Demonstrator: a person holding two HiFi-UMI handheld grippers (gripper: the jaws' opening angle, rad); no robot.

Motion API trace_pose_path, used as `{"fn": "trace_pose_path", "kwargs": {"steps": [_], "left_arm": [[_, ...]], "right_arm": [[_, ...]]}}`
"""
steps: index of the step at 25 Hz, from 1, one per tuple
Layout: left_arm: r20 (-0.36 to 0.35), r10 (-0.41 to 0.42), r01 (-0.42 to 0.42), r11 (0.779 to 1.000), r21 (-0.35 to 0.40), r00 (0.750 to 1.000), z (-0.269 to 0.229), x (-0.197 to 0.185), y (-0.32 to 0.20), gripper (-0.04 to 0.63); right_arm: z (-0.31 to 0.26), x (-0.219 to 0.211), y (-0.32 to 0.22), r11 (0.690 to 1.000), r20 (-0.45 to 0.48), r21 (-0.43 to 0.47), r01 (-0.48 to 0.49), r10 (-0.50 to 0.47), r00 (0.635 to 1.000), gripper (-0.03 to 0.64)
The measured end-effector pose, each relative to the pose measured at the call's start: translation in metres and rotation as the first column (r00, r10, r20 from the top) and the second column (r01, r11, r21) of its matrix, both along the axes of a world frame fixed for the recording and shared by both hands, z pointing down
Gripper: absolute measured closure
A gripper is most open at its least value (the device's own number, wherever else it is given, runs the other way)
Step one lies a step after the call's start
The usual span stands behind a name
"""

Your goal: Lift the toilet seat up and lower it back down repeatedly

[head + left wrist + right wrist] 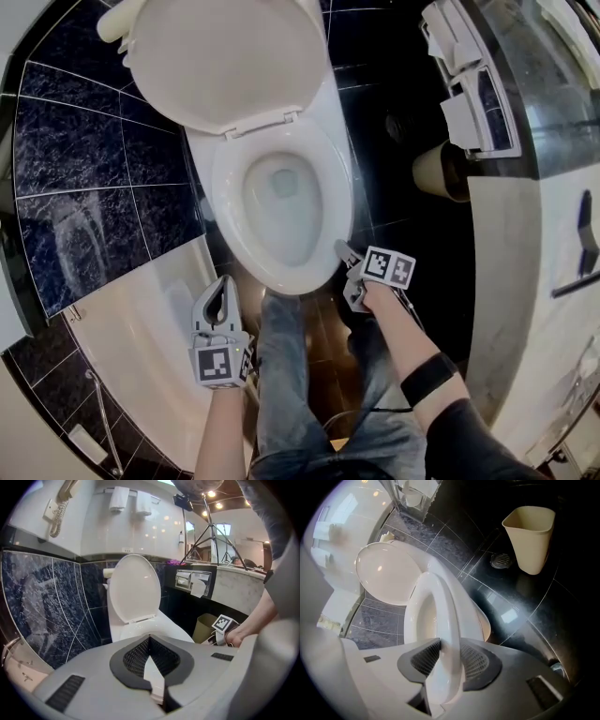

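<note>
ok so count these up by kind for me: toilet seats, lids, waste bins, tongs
toilet seat: 1
toilet lid: 1
waste bin: 1
tongs: 2 (left tongs, right tongs)
total: 5

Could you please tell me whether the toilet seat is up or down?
Down: the toilet seat lies over the bowl, while the lid stands raised.
</note>
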State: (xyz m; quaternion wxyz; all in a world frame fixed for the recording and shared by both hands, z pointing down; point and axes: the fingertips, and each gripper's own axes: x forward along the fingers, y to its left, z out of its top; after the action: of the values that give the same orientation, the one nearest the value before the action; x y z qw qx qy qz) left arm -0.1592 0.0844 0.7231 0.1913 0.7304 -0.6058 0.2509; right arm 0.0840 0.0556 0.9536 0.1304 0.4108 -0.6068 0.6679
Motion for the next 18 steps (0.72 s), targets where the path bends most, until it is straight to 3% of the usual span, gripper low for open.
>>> {"fn": "trace_pose_path", "kwargs": {"steps": [8,13,18], "left_arm": [[-0.032,-0.016,0.016,1.0,-0.018,0.999,0.003,0.01,0.006,0.595],[-0.015,0.007,-0.007,1.0,-0.005,1.0,0.004,0.01,0.015,0.595],[-0.039,-0.013,0.012,1.0,-0.015,0.999,0.0,0.012,0.01,0.595]], "right_arm": [[-0.005,0.006,0.0,0.999,-0.022,-0.034,-0.015,0.014,1.0,0.506],[-0.008,0.005,0.0,0.998,-0.023,-0.059,-0.013,0.012,1.0,0.508],[-0.021,0.006,0.0,0.999,-0.004,-0.043,-0.011,0.011,1.0,0.528]]}}
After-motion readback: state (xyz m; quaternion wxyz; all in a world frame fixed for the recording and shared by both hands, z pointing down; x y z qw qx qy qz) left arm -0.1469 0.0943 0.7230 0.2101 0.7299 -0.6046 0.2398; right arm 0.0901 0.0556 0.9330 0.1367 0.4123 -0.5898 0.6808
